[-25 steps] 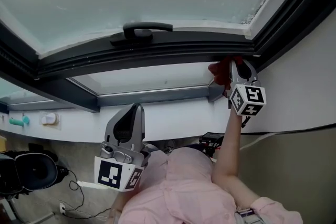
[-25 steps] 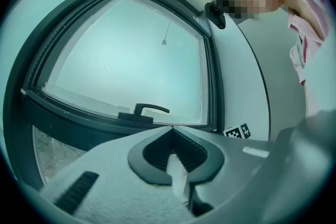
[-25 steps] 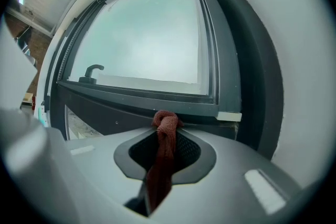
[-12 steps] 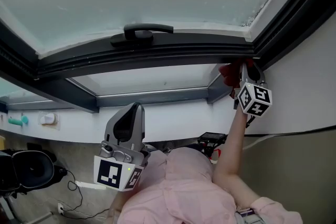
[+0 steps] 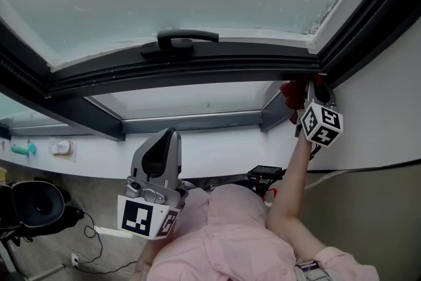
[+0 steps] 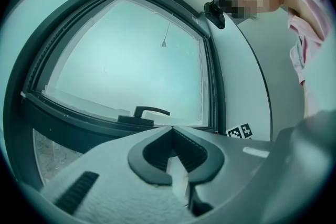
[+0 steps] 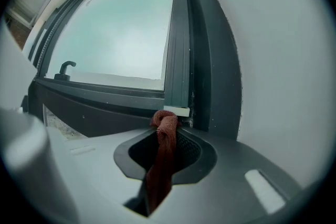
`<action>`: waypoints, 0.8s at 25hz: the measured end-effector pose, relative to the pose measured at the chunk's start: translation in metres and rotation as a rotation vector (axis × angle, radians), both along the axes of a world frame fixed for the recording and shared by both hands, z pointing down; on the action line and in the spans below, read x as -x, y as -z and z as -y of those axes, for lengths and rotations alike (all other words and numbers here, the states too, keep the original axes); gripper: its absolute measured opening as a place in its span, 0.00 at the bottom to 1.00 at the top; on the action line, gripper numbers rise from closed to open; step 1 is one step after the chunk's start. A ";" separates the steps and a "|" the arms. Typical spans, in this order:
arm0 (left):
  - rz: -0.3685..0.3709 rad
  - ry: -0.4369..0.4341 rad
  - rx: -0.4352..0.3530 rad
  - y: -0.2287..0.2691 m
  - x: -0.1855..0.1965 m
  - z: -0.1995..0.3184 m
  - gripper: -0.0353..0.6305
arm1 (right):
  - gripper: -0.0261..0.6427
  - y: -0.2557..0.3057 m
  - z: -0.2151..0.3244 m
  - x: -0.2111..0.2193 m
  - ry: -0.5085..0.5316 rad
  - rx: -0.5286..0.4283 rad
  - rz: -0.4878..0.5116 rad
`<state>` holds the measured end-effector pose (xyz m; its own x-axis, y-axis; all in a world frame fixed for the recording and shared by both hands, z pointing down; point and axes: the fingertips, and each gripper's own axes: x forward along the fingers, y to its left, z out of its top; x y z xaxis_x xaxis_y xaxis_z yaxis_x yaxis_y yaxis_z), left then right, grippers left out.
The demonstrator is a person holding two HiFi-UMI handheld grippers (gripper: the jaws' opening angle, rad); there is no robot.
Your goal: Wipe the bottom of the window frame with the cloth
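Note:
My right gripper (image 5: pixel 308 90) is shut on a red cloth (image 5: pixel 290 95) and presses it into the right end of the dark window frame's bottom rail (image 5: pixel 197 69). In the right gripper view the red cloth (image 7: pixel 163 150) bunches between the jaws, its tip against the frame's lower right corner (image 7: pixel 181 110). My left gripper (image 5: pixel 158 158) is held low, away from the frame, with its jaws together and nothing in them. In the left gripper view that left gripper (image 6: pixel 172 134) points at the window and its handle (image 6: pixel 145 111).
A dark window handle (image 5: pixel 179 40) sits on the bottom rail left of centre. A white wall (image 5: pixel 381 102) rises right of the frame. Below are a white sill (image 5: pixel 217 148), a black object (image 5: pixel 33 204) on the floor, and cables (image 5: pixel 99 247).
My right gripper has slid rightward along the bottom rail with the cloth, into the frame's corner. The left gripper has not moved.

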<state>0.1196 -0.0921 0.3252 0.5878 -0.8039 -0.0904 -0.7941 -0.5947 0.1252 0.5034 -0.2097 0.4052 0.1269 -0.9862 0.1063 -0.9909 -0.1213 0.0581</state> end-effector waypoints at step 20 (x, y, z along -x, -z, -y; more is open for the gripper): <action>0.014 0.039 0.052 -0.013 0.024 -0.036 0.05 | 0.12 0.009 -0.066 0.120 0.332 0.019 0.046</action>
<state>0.0960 -0.0561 0.3385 0.5566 -0.8298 -0.0397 -0.8187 -0.5560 0.1437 0.3839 -0.1442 0.3961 -0.2066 -0.9707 0.1228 -0.9777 0.2096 0.0113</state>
